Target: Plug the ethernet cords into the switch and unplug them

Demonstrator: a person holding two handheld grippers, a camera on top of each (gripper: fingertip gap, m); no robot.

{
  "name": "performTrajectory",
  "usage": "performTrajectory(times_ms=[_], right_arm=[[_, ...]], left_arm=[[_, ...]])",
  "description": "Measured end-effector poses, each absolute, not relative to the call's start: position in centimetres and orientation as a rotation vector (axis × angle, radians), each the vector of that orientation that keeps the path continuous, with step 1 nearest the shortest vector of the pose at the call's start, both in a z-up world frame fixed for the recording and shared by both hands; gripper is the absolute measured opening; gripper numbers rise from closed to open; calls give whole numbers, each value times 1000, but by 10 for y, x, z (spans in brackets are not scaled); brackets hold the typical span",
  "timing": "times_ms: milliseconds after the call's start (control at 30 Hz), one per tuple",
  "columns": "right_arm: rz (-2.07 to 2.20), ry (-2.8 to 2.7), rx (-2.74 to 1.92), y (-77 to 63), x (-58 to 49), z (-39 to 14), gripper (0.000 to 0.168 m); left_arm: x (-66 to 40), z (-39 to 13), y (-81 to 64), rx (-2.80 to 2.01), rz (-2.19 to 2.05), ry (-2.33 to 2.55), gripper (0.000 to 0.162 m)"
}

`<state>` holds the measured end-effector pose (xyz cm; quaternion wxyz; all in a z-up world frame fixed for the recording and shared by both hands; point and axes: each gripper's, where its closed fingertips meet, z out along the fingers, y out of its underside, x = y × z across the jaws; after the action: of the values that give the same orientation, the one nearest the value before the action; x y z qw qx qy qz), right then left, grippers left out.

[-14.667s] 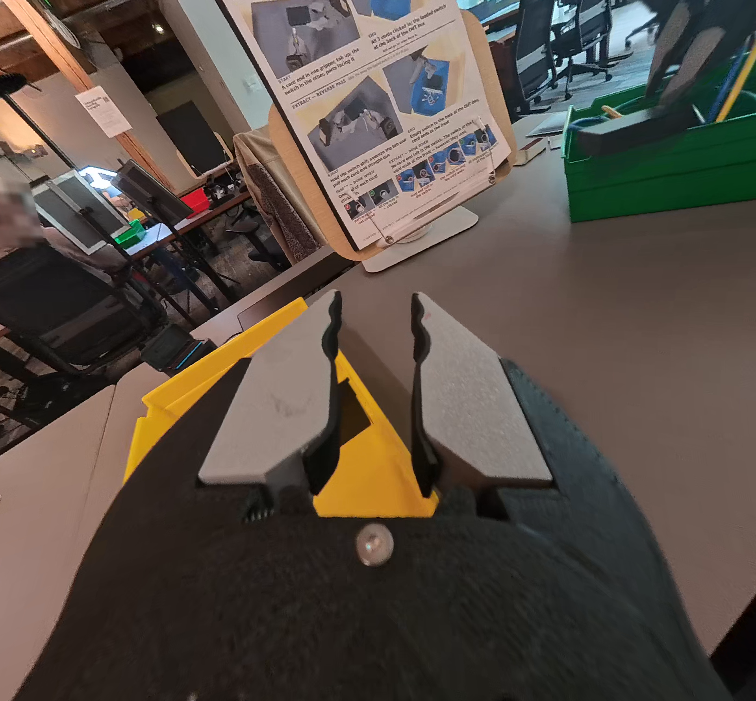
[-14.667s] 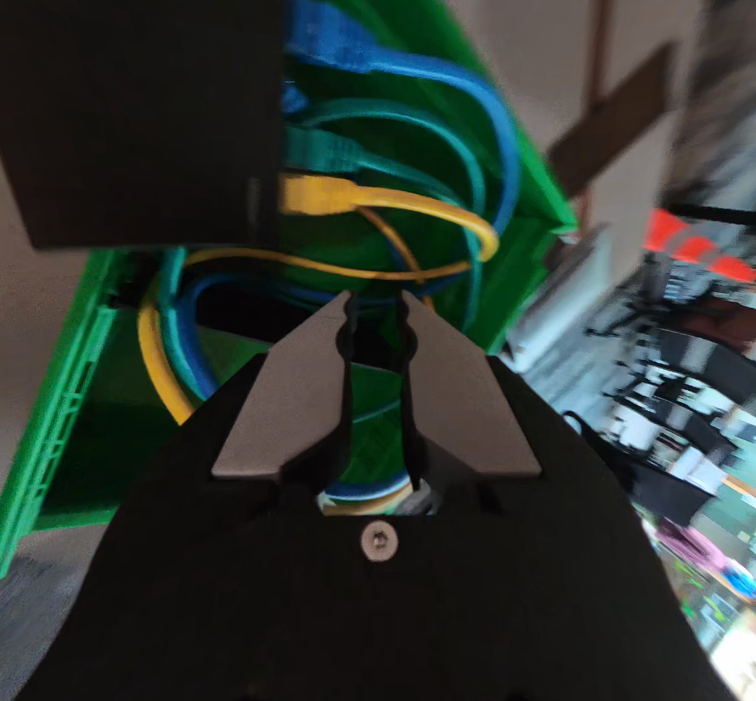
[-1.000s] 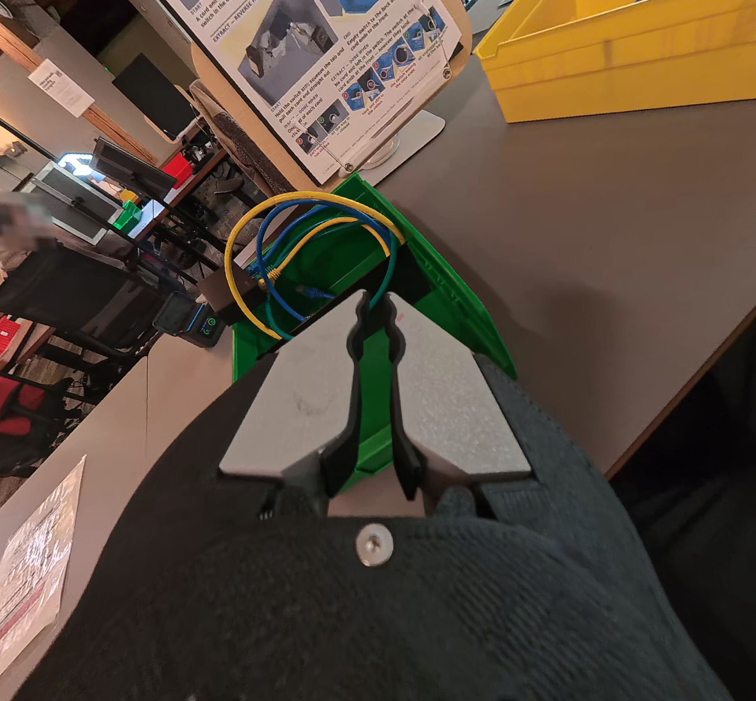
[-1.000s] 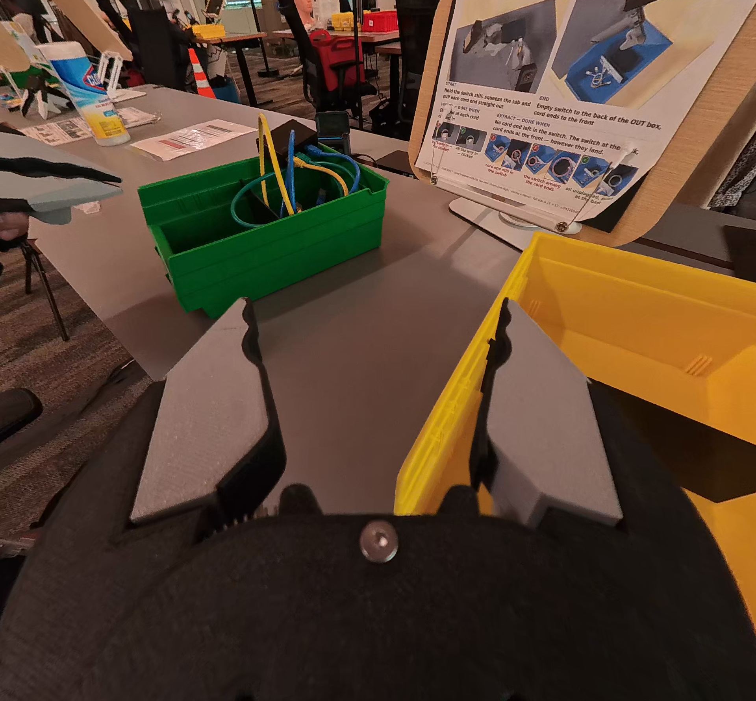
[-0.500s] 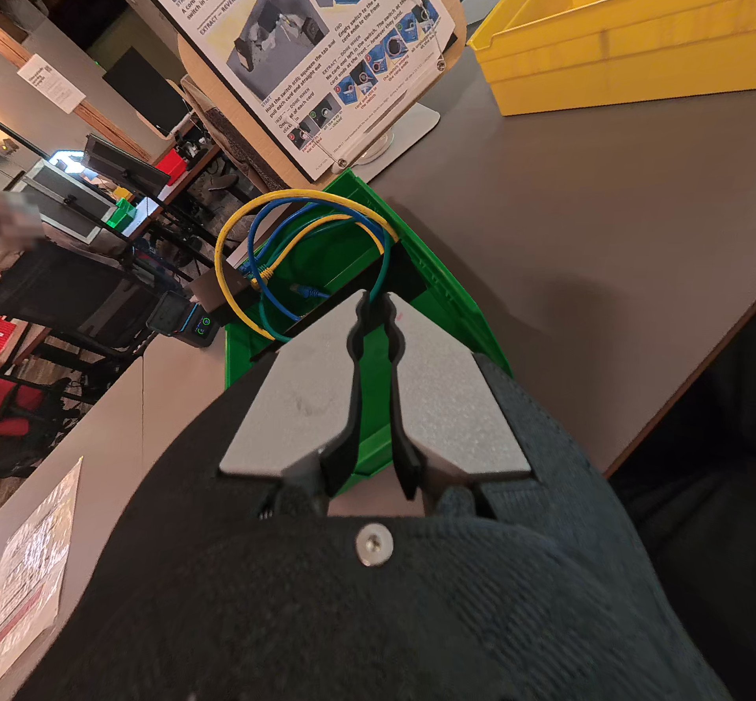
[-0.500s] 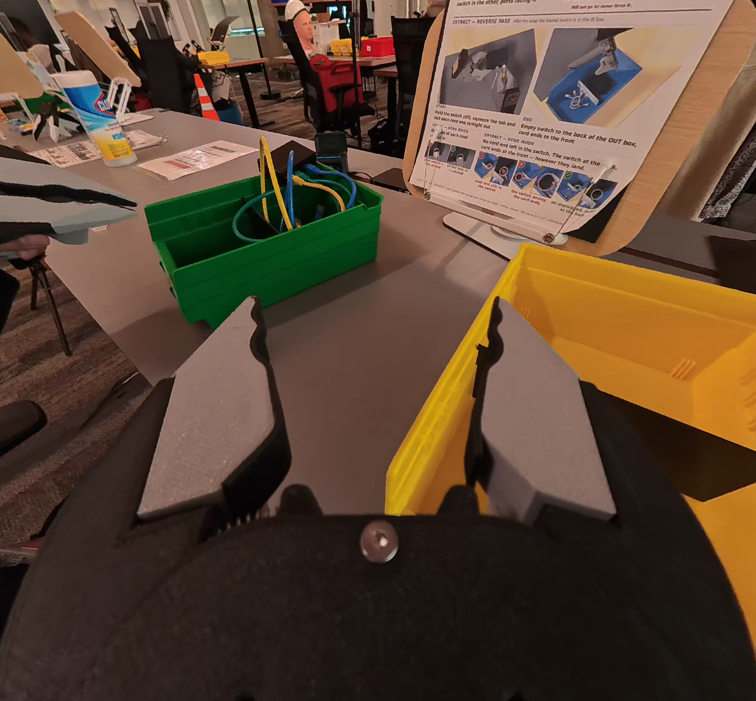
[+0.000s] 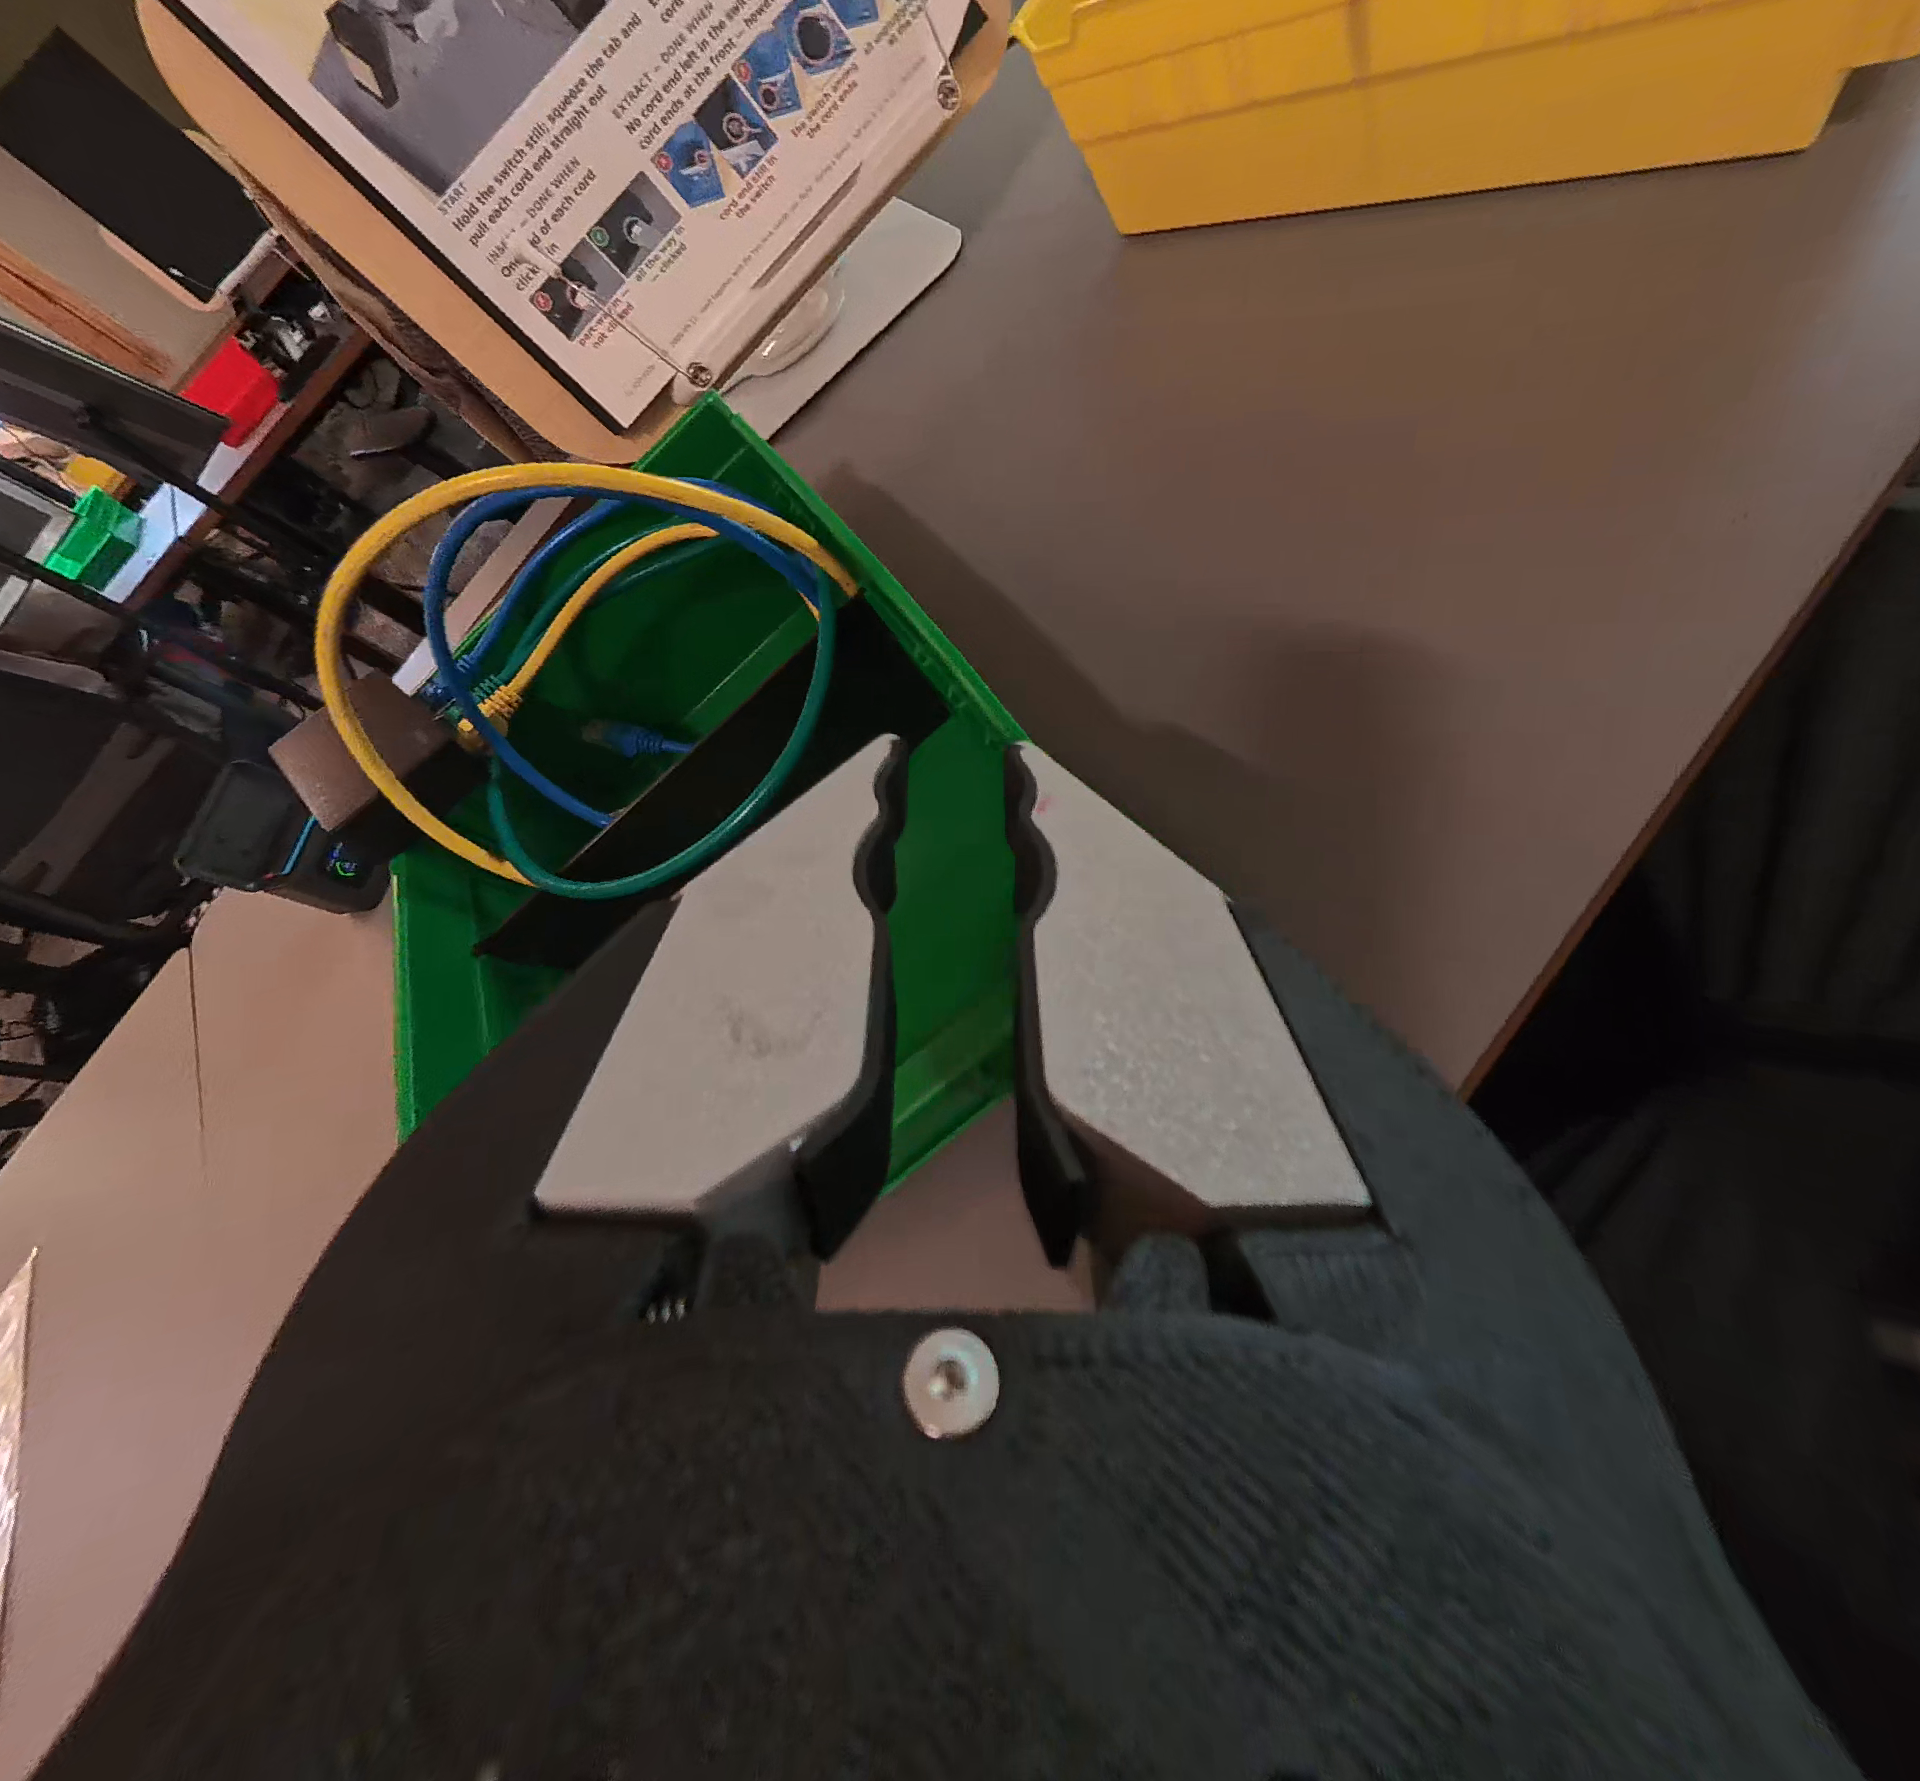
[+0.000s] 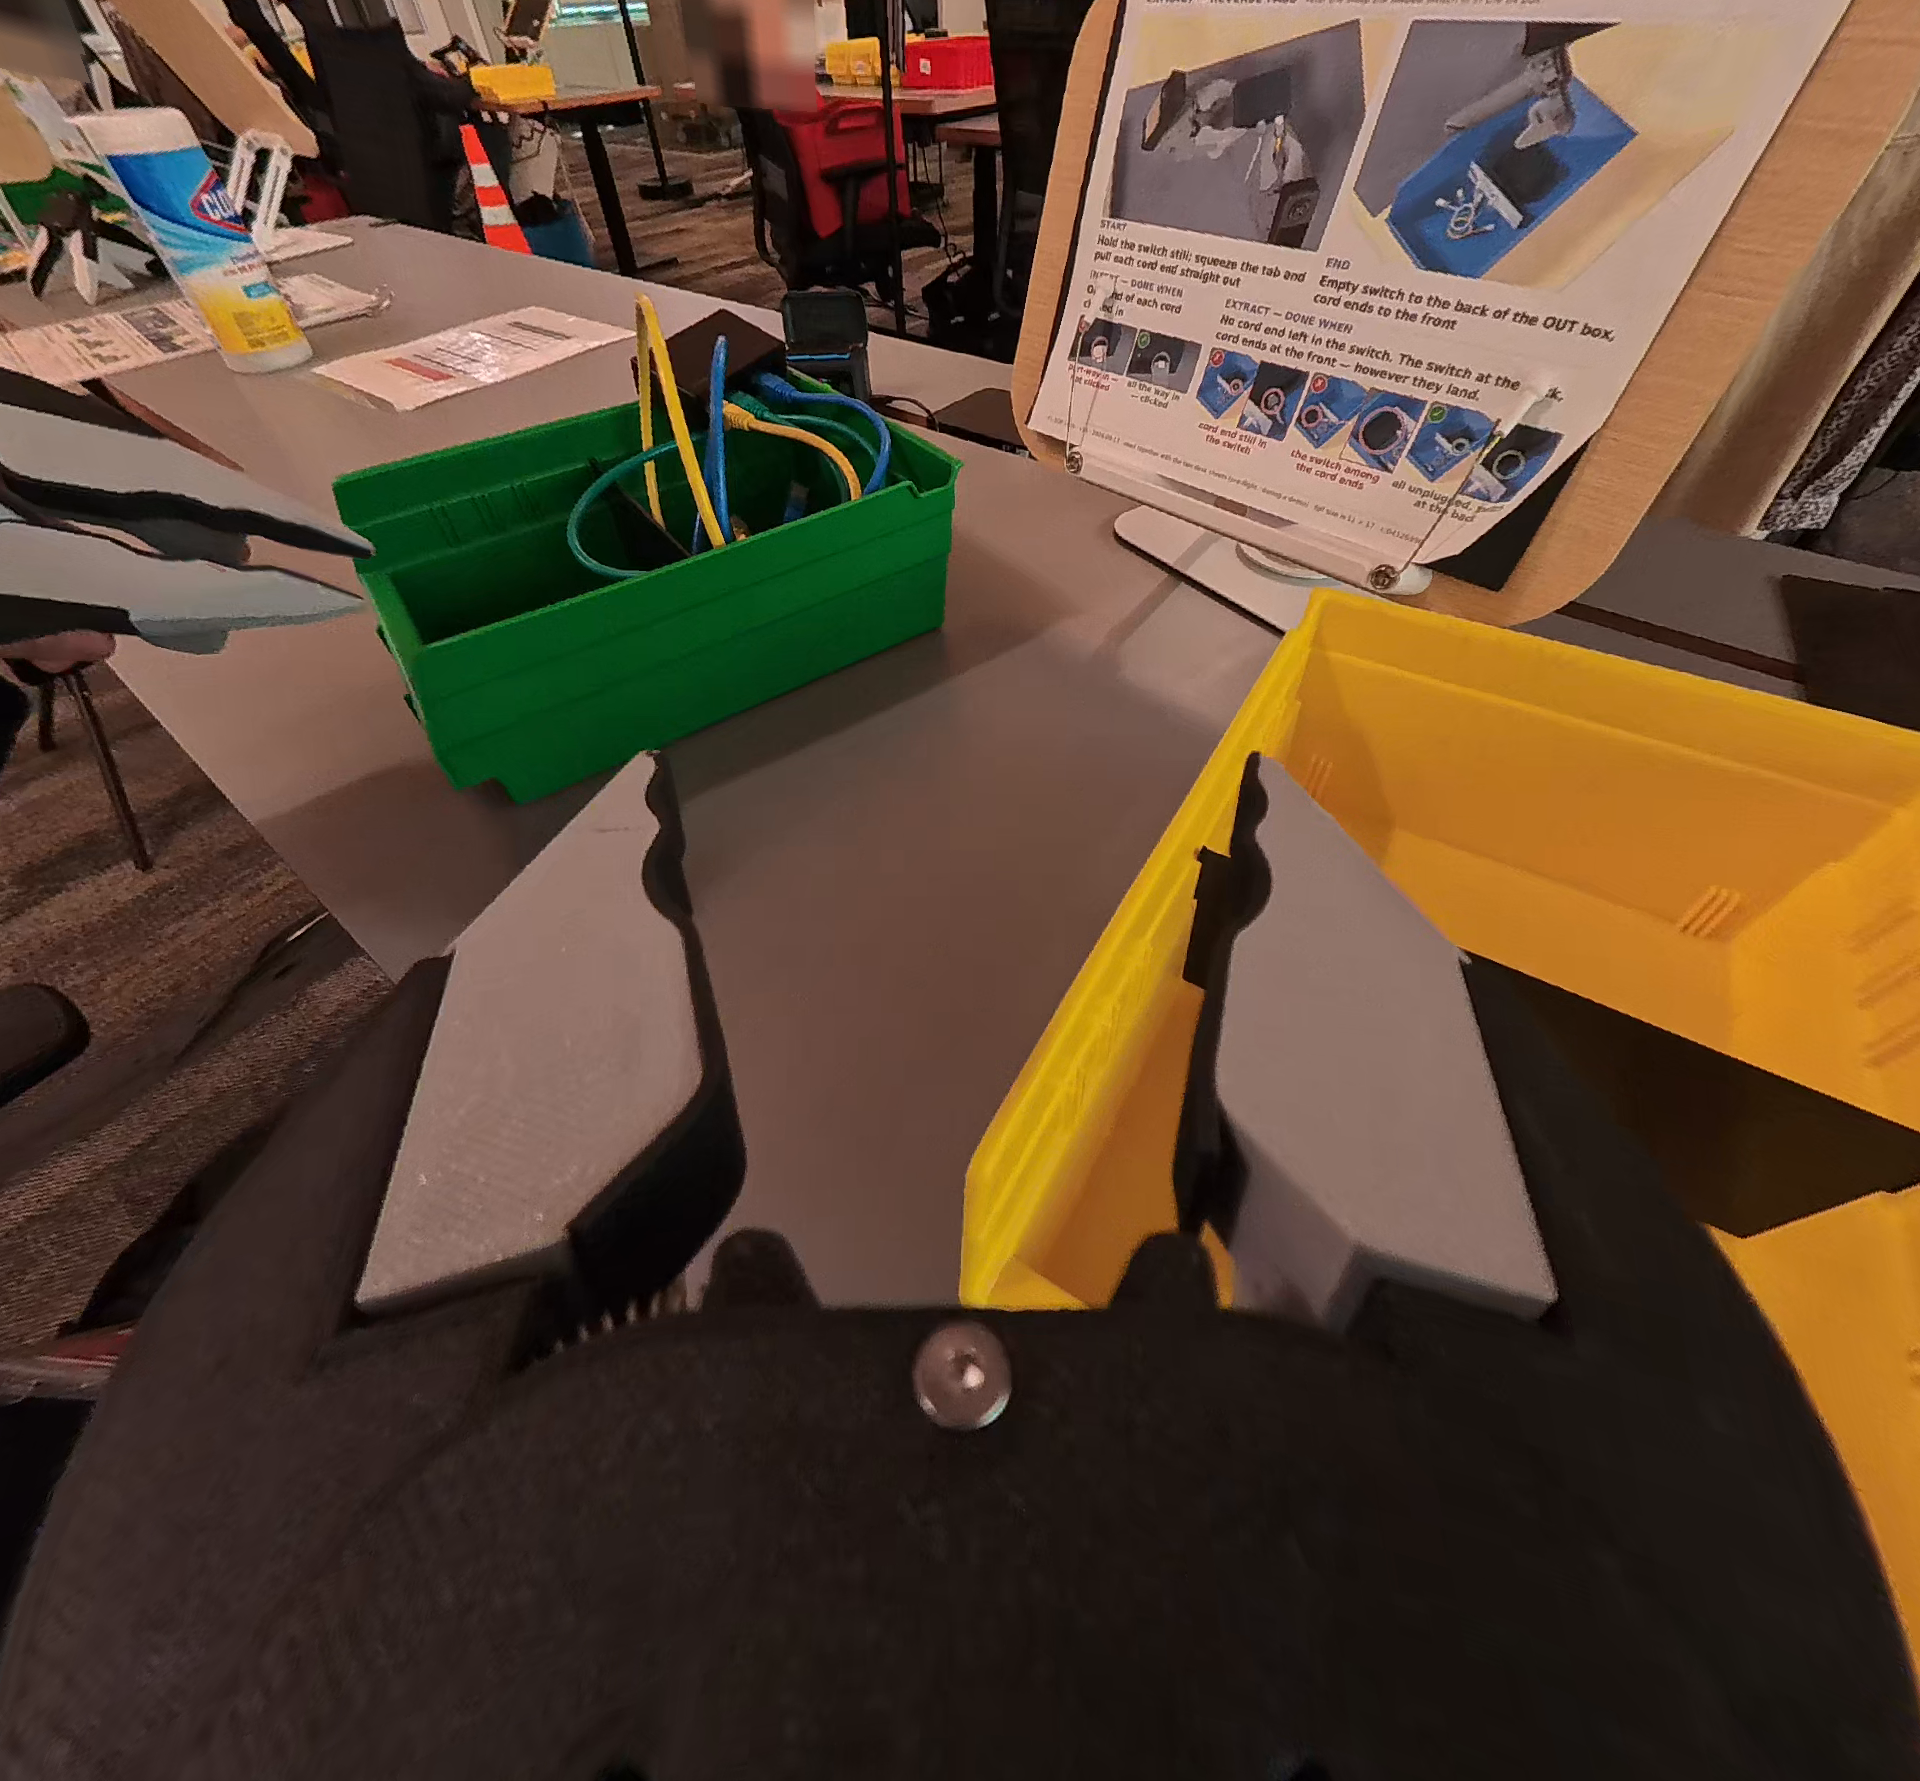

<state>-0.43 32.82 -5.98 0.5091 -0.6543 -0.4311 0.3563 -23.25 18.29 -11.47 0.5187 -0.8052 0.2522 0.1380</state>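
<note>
A green bin holds a dark switch propped at its far end. Yellow, blue and green ethernet cords loop up from the switch's ports. My left gripper hovers over the bin's near end, jaws a little apart and empty. In the right wrist view the green bin, switch and cords lie ahead to the left. My right gripper is wide open and empty, low over the table beside the yellow bin. The left gripper's fingers show at that view's left edge.
An instruction board on a stand stands behind both bins. The yellow bin looks empty where visible. A small black device sits behind the green bin. A wipes canister and papers lie farther left. The table edge runs on the right.
The left gripper has moved closer over the green bin and its jaws have parted slightly. The right gripper has drifted a little forward, still wide open.
</note>
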Motion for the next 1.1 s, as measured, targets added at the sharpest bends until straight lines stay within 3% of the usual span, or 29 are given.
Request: performTrajectory(times_ms=[467, 767, 900, 1100], right_arm=[[854, -1047, -1573, 327, -5, -60, 99], [814, -1075, -1610, 330, -3, -69, 101], [802, -1090, -1614, 329, -5, -72, 101], [782, -1094, -1613, 330, -3, -71, 101]], left_arm=[[-215, -130, 193, -1957, 289, 625, 19], [-211, -148, 204, -2003, 272, 620, 32], [-163, -154, 180, -2025, -103, 758, 29], [-234, -123, 185, -1990, 262, 551, 25]])
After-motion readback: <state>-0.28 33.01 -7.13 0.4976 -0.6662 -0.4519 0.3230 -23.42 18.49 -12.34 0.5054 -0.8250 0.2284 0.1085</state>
